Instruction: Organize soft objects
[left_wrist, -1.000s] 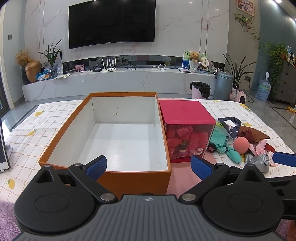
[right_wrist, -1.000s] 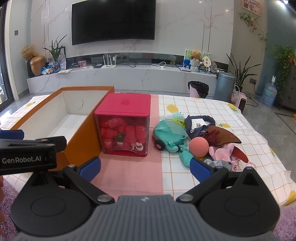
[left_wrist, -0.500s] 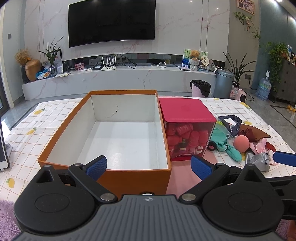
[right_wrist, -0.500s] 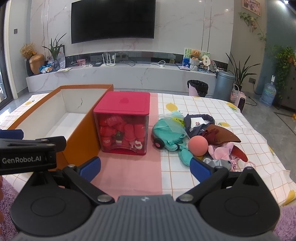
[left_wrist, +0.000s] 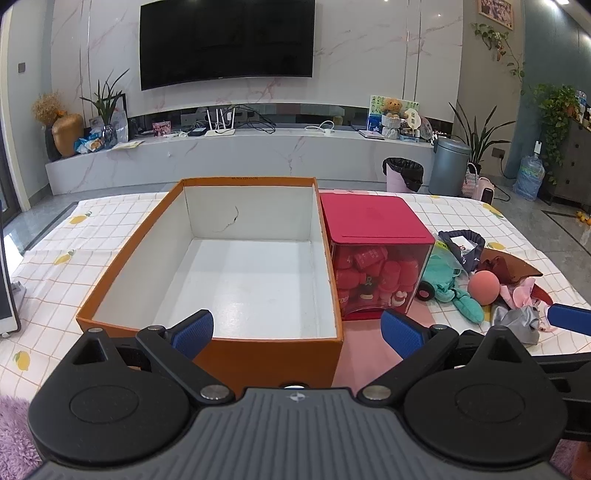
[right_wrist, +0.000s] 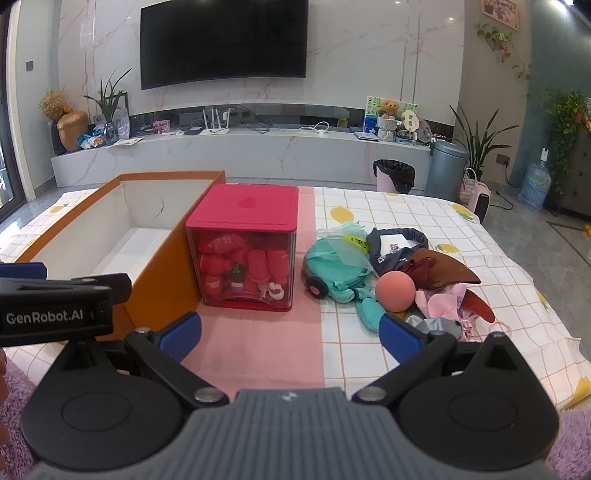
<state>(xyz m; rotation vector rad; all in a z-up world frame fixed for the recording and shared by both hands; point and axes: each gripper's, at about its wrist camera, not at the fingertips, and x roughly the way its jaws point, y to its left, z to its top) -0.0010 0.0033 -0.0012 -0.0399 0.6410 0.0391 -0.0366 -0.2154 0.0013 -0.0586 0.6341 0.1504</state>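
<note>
Checked cloth covers the surface (right_wrist: 424, 206). Leftmost, the orange box (left_wrist: 155, 254) holds nothing; the red case (right_wrist: 242, 254) follows, then the soft pile (right_wrist: 406, 280). Left tool (left_wrist: 297, 328) and right tool (right_wrist: 290, 334) hang spread and unloaded. Tangled fabrics risk dragging neighbours, and the pink ball (right_wrist: 395, 290) could roll away.

wall: white marble panels, black TV (left_wrist: 227, 42) mounted | below: long marble console (left_wrist: 236, 157) with router, cables, teddy bear (left_wrist: 391, 107) | left end: gold vase (left_wrist: 67, 133) | right: grey bin (left_wrist: 448, 166), potted plants, teal wall | floor: grey tile | light: bright, even
</note>
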